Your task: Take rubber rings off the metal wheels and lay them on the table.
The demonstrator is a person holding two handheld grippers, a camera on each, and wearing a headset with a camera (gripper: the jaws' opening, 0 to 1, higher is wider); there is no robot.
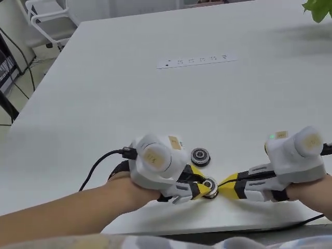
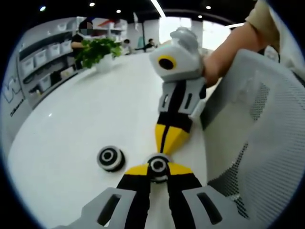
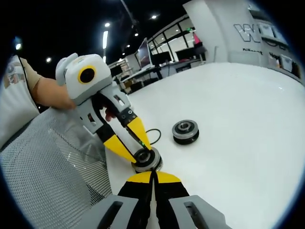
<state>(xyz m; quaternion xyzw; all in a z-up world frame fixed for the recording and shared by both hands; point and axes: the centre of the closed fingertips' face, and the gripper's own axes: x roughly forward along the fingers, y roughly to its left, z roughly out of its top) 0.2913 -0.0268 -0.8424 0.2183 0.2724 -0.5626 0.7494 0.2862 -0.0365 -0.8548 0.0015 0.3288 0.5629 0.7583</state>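
Bright, even light falls from the ceiling lamps [image 3: 105, 39] onto the white table [image 1: 155, 104], which looks pale and washed out at its far side in the head view and carries only soft, faint shadows. The two gripper views bend things round near their edges, and the metal wheel [image 2: 158, 167] close up looks a little blurry, like the plant [image 2: 97, 50] far back.

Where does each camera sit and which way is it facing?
Head view: on the headset, looking down at the table; forearms, left claw and right claw show.
Left gripper view: on the left claw, facing the right claw, the arm holding it, a mesh chair.
Right gripper view: on the right claw, facing the left claw and its arm.
Shared: all three show the metal wheel between the claws, a second wheel beside it.
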